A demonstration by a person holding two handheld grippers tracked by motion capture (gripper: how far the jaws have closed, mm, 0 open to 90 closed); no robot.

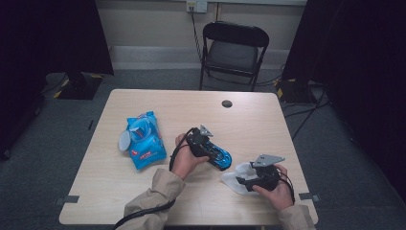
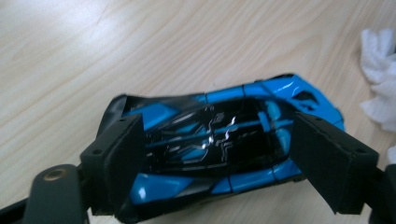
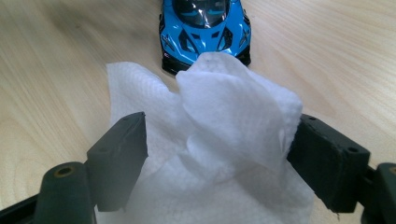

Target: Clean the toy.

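A shiny blue and black toy car (image 1: 221,157) lies on the wooden table (image 1: 158,103) right of centre. My left gripper (image 1: 210,153) hovers over its roof, jaws spread and clear of the bodywork. In the left gripper view the car (image 2: 210,135) stretches sideways under both jaws of that gripper (image 2: 217,154). A crumpled white wipe (image 1: 234,175) rests on the table near the car's nose. My right gripper (image 1: 242,182) sits at the wipe with its jaws wide apart. In the right gripper view the wipe (image 3: 224,107) bunches up between that gripper's (image 3: 217,149) jaws, with the car (image 3: 205,28) just beyond.
A blue pack of wipes (image 1: 143,139) with its white lid flipped open lies left of the hands. A round cable hole (image 1: 227,103) marks the table's far side. A black folding chair (image 1: 233,50) stands behind the table. Cables run over the floor at right.
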